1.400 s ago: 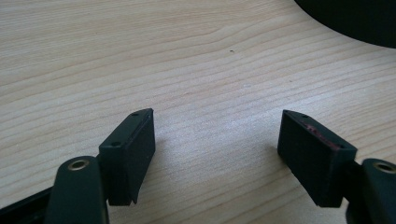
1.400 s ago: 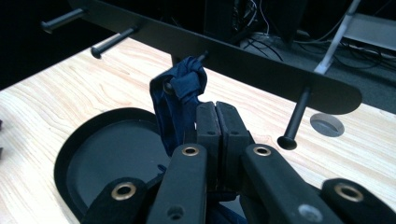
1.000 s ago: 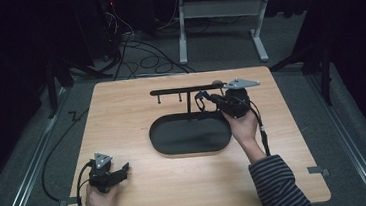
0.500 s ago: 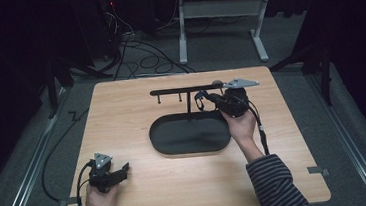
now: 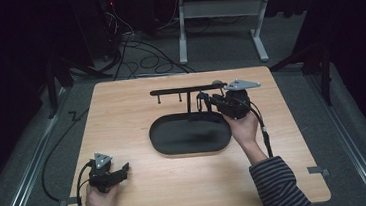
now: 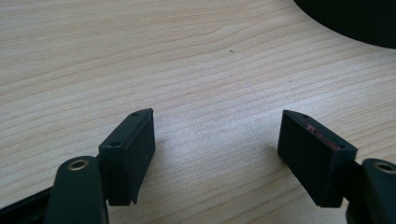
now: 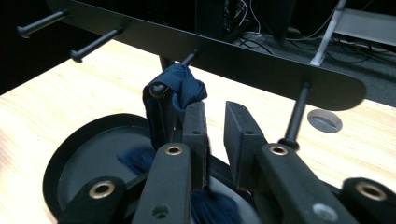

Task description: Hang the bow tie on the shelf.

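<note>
High view, left to right: left hand at the near left corner of the wooden table, gripping the left gripper, pointed right, low over the bare wood. Left gripper view: jaws spread wide, nothing between them, pads just above the wood grain, with the edge of the black oval tray at the upper right.

Mid-table in the high view: the black oval tray, with a black rack standing at its far edge, a horizontal bar with short pegs hanging down.

Right of that: right hand holding the right gripper up at the rack's right portion, pointed left. Right gripper view: jaws parted by a narrow gap, nothing between them. Dark blue cloth looped over one peg of the rack, hanging toward the tray, pressed against the outer side of the left jaw rather than pinched. Released, then, though touching the cloth. Another peg just right of the other jaw.
</note>
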A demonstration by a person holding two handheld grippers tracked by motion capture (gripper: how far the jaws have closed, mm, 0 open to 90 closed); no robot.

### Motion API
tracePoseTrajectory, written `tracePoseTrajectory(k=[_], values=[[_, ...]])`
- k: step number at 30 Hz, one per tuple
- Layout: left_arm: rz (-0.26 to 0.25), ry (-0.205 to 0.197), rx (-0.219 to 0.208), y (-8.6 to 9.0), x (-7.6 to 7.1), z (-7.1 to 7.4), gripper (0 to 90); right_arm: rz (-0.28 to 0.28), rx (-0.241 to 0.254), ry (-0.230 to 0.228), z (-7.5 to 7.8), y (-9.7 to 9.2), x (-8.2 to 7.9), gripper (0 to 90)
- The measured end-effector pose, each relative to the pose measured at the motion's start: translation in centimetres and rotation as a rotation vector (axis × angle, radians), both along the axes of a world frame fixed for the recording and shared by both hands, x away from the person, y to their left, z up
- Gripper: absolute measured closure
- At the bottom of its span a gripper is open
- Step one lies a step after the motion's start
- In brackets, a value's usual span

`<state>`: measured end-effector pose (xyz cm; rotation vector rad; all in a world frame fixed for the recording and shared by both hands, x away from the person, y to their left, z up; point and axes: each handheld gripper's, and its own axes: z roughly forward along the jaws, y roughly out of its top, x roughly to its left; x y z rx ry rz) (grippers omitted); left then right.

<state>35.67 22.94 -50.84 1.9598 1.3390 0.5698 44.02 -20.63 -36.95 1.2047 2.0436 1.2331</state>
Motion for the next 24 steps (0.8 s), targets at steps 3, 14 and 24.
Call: tracePoseTrajectory(k=[3,14,24], values=[[0.0,0.0,0.001,0.0,0.0,0.0,27.9,0.009,0.002,-0.006,0.1,-0.5,-0.6,77.5],[0.0,-0.001,0.004,0.0,0.0,0.0,28.0,0.015,0.018,-0.016,0.6,-2.8,-2.3,73.4],[0.0,-0.001,0.004,0.0,0.0,0.0,28.0,-0.004,0.035,-0.014,0.4,-4.6,-3.4,69.5]])
